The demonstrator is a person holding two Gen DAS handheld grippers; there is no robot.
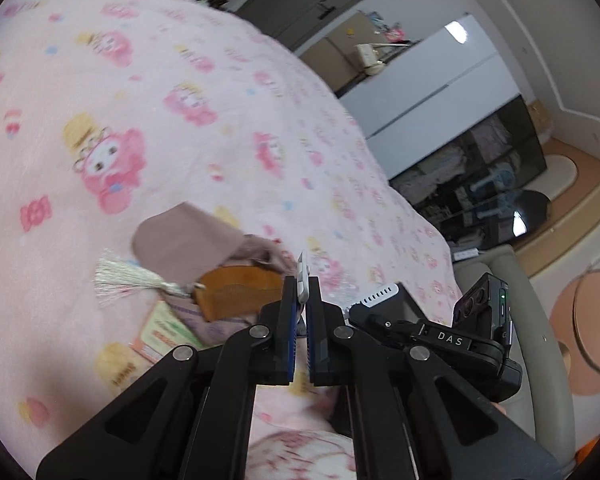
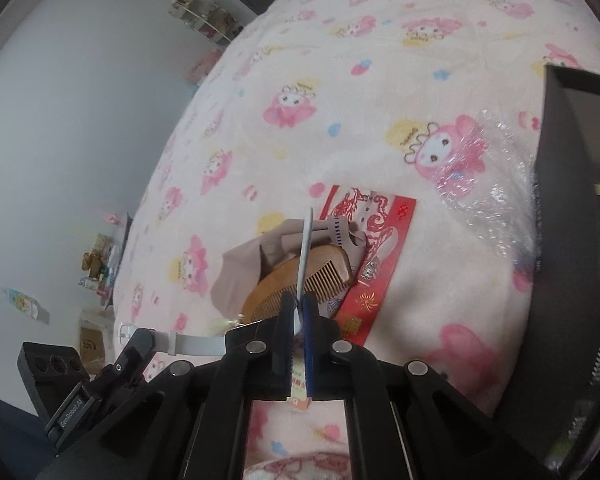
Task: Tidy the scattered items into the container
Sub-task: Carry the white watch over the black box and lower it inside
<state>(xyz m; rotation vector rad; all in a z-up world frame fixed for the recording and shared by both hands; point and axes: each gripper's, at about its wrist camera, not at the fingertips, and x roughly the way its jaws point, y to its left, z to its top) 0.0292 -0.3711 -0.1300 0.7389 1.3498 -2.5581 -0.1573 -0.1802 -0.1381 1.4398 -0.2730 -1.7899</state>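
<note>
Both grippers hold one white strap between them, above a pink cartoon blanket (image 1: 148, 92). My left gripper (image 1: 302, 294) is shut on the strap's end (image 1: 303, 276). My right gripper (image 2: 299, 307) is shut on the white strap (image 2: 305, 252), whose other part with a buckle (image 2: 188, 343) runs left to the other gripper. Below lie a wooden comb (image 2: 300, 280) with a white tassel (image 1: 120, 278), a beige cloth pouch (image 1: 180, 242) and a red envelope (image 2: 374, 256). The comb also shows in the left wrist view (image 1: 236, 290). A black box (image 2: 572, 264) stands at the right.
Clear plastic wrap (image 2: 496, 184) lies by the black box. A printed card (image 1: 164, 330) lies under the comb. The bed edge drops to a dark cabinet (image 1: 480, 184) and a beige chair (image 1: 500, 280) on the right. A white wall (image 2: 60, 120) is left of the bed.
</note>
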